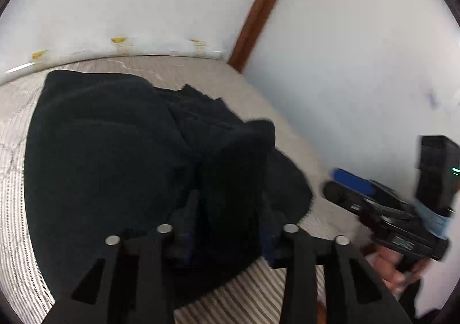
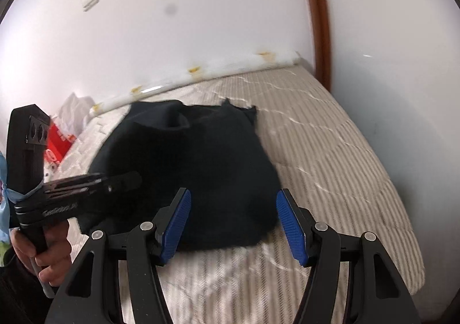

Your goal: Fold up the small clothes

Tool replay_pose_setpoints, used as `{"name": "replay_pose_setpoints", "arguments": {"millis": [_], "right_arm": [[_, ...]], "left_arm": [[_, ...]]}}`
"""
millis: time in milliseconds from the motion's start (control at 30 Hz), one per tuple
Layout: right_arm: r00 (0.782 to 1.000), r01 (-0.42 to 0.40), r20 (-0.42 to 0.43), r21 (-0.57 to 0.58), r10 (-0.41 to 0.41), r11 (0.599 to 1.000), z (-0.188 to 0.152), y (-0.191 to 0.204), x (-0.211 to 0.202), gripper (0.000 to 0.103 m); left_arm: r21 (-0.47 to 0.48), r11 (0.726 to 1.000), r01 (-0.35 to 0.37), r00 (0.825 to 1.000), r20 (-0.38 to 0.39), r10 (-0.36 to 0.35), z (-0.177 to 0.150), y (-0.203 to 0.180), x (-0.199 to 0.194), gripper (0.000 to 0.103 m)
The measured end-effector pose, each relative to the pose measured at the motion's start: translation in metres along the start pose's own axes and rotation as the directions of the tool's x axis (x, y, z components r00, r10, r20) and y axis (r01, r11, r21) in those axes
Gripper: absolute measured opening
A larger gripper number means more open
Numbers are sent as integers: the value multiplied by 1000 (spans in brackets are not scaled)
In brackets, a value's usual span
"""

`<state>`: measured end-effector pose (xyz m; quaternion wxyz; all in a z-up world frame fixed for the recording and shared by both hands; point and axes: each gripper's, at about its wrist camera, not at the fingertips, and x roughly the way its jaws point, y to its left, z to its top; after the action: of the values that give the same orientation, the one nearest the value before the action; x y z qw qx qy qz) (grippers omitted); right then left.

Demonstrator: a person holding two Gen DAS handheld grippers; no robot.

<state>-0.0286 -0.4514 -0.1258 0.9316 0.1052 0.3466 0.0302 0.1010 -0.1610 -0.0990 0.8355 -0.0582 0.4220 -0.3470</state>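
A black garment (image 1: 115, 151) (image 2: 201, 151) lies bunched on the striped mattress (image 1: 17, 209) (image 2: 345, 180). A raised fold of it drapes over and between the fingers of my left gripper (image 1: 227, 237), hiding most of the blue pads. The fingers stand apart and I see no pinch. From the right wrist view, the left gripper (image 2: 129, 177) reaches the garment's left edge. My right gripper (image 2: 233, 223) is open, its blue pads wide apart just above the garment's near edge, touching nothing. It also shows at the right (image 1: 339, 186) of the left wrist view, off the cloth.
White walls close the bed in at the back and right, with a brown wooden frame (image 1: 258, 8) (image 2: 316, 22) in the corner. A red box and white crumpled things (image 2: 60, 140) sit at the back left. The person's hands (image 2: 49, 252) (image 1: 396, 266) hold the handles.
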Motion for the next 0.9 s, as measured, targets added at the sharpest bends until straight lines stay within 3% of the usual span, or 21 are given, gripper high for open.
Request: {"name": "replay_pose_setpoints", "arguments": {"millis": [100, 167, 300, 400, 567, 633, 667, 700, 833, 900], "right_arm": [[998, -62, 22, -5, 62, 998, 10, 17, -1, 69], [994, -109, 31, -2, 109, 994, 17, 29, -1, 76], [983, -181, 22, -4, 181, 984, 24, 54, 11, 83], [989, -144, -27, -2, 144, 990, 24, 68, 39, 83], [980, -150, -117, 108, 163, 983, 22, 77, 96, 81], [979, -160, -104, 152, 177, 975, 27, 81, 109, 64], [977, -167, -103, 157, 184, 973, 30, 84, 112, 39], [977, -172, -106, 141, 187, 975, 35, 92, 115, 27], [991, -129, 12, -63, 130, 990, 51, 120, 89, 14], [986, -141, 77, -91, 148, 986, 59, 116, 66, 11]], "left_arm": [[13, 1000, 11, 998, 54, -12, -14, 3, -25, 47], [4, 1000, -11, 992, 124, 11, -20, 14, -46, 61], [-73, 996, -53, 984, 167, 64, -30, 54, -76, 61], [-140, 988, -70, 982, 164, 93, -37, 83, -85, 61], [-192, 971, -144, 979, 114, 168, -48, 114, -79, 61], [-187, 970, -152, 983, 76, 169, -53, 116, -71, 61], [-180, 971, -155, 984, 56, 168, -56, 117, -67, 61], [-172, 972, -161, 984, 46, 171, -59, 116, -62, 62], [-199, 971, -130, 983, 100, 152, -62, 115, -68, 62], [-202, 974, -105, 982, 134, 134, -60, 115, -71, 62]]}}
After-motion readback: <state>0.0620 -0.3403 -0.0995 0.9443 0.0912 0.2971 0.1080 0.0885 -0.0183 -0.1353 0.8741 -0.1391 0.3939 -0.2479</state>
